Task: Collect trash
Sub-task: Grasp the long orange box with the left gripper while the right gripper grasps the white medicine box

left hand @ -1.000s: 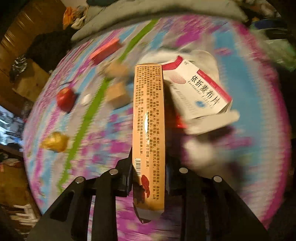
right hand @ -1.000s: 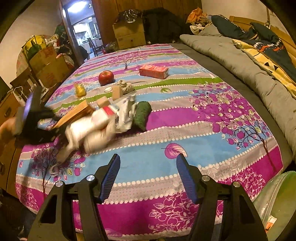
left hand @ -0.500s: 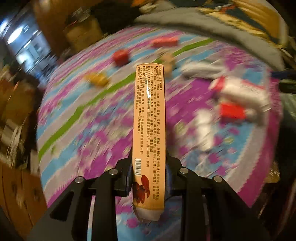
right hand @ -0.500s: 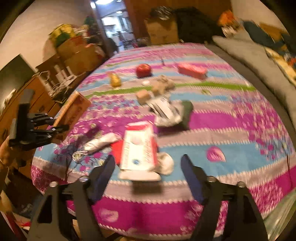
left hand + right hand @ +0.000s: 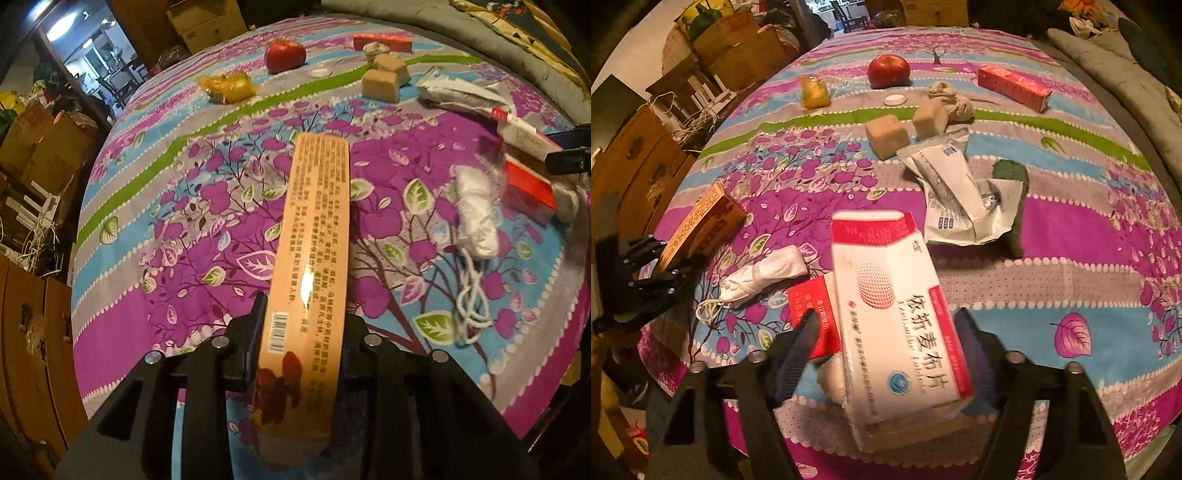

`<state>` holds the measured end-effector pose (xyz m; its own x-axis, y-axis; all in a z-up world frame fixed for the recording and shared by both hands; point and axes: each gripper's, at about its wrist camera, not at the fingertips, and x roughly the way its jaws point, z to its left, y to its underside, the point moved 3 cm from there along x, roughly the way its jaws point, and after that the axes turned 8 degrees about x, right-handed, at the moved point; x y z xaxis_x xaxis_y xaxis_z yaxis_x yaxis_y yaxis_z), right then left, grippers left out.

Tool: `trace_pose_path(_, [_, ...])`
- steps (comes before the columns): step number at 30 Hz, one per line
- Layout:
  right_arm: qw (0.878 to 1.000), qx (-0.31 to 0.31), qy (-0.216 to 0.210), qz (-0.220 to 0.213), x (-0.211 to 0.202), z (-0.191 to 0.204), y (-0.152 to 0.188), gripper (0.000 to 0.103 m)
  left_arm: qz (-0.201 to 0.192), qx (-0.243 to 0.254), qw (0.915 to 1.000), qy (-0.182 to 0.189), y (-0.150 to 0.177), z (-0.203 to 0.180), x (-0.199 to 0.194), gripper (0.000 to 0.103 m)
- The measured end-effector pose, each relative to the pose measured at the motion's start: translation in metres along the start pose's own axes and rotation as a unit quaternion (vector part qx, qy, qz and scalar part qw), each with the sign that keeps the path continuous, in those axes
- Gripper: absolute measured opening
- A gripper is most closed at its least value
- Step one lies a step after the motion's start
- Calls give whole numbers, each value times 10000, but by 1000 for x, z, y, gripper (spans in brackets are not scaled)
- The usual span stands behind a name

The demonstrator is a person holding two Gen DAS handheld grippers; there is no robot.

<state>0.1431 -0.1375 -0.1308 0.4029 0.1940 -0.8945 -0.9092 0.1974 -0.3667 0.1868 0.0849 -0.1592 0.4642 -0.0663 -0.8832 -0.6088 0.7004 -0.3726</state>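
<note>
Over the purple floral bedspread (image 5: 177, 332), the left gripper (image 5: 301, 332) pinches a long tan cardboard box (image 5: 314, 236), lifted for disposal. The right gripper's (image 5: 886, 350) 2 fingers, just closing, straddle the white-and-red medicine carton (image 5: 897, 310); contact is unclear.

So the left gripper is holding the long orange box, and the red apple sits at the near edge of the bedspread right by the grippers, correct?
Not quite. The left gripper does hold the long orange box, but the red apple sits at the far end of the bedspread, beyond the two tan blocks, not near the grippers. The right wrist view shows this clearly.
</note>
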Motion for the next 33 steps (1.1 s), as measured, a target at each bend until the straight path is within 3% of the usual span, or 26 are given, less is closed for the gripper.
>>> trace_pose_path(9, [9996, 142, -85, -227, -7, -7, 1, 53, -315, -181, 9993, -76, 4, -6, -11, 27])
trace_pose_path(14, [9972, 185, -193, -698, -40, -2, 1, 51, -454, -609, 9968, -261, -2, -1, -33, 26])
trace_pose_path(24, [9864, 51, -343, -1607, -125, 19, 0, 51, -1063, -974, 9862, -812, -58, -12, -105, 27])
trace_pose_path(33, [9765, 70, -180, -2148, -188, 9, 15, 51, -1580, -1086, 9786, -753, -122, -52, -143, 27])
